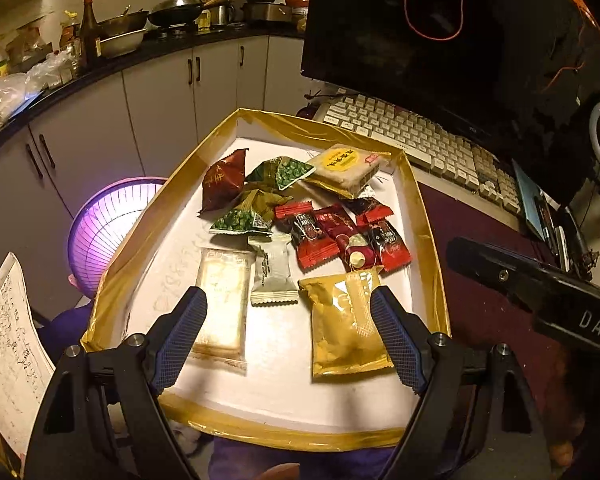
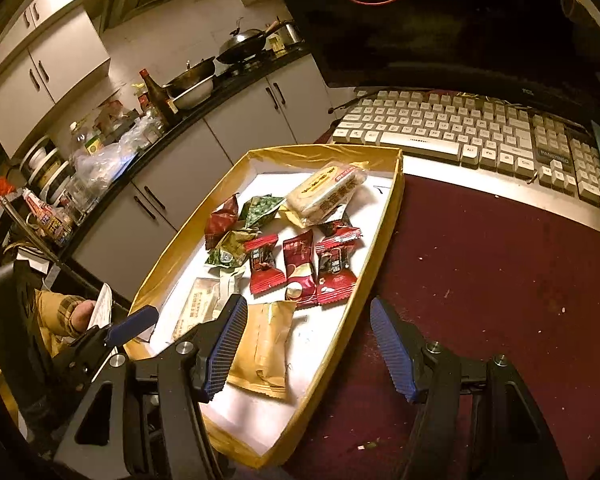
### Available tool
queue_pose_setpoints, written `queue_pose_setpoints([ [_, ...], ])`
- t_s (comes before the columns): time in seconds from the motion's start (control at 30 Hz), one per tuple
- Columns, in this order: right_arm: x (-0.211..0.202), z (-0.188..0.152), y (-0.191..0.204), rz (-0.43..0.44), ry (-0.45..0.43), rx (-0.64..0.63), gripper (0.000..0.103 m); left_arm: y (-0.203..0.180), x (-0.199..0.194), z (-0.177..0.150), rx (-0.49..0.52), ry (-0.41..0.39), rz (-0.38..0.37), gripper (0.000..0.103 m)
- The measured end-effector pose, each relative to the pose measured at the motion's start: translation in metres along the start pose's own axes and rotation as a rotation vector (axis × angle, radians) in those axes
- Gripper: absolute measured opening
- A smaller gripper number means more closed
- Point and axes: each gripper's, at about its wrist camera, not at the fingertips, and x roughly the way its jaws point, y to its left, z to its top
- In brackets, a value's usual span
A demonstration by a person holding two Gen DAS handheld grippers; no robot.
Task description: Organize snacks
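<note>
On the dark red tabletop (image 2: 480, 280), beside a keyboard (image 2: 460, 132), a gold-rimmed white tray (image 1: 428, 236) holds the snack packets: red candies (image 1: 340, 236), green pea bags (image 1: 256, 212), a gold pouch (image 1: 344, 328). Left gripper (image 1: 288, 336) hangs above the near packets, jaws wide and empty. Right gripper (image 2: 308, 348) straddles the tray's right rim, equally wide, gripping nothing.

Left gripper (image 1: 288, 312): black angular frame, two fingers (image 1: 184, 336) faced with blue ribbed pads, silver round screws at the finger pivots.
Right gripper (image 2: 308, 344): same build, black frame, blue ribbed pads (image 2: 226, 350), silver screws; white letters "DAS" on its black body in the left view.
Person: mustard-yellow plaid sleeve (image 2: 54, 314) at far left of the right view.
</note>
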Motion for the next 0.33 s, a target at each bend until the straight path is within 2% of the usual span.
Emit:
queue_pose_setpoints([
  [0.33, 0.0076, 0.0055, 0.0043, 0.001, -0.011, 0.000, 0.067, -0.0024, 0.0048, 0.0005, 0.017, 0.017, -0.033, 0.084],
])
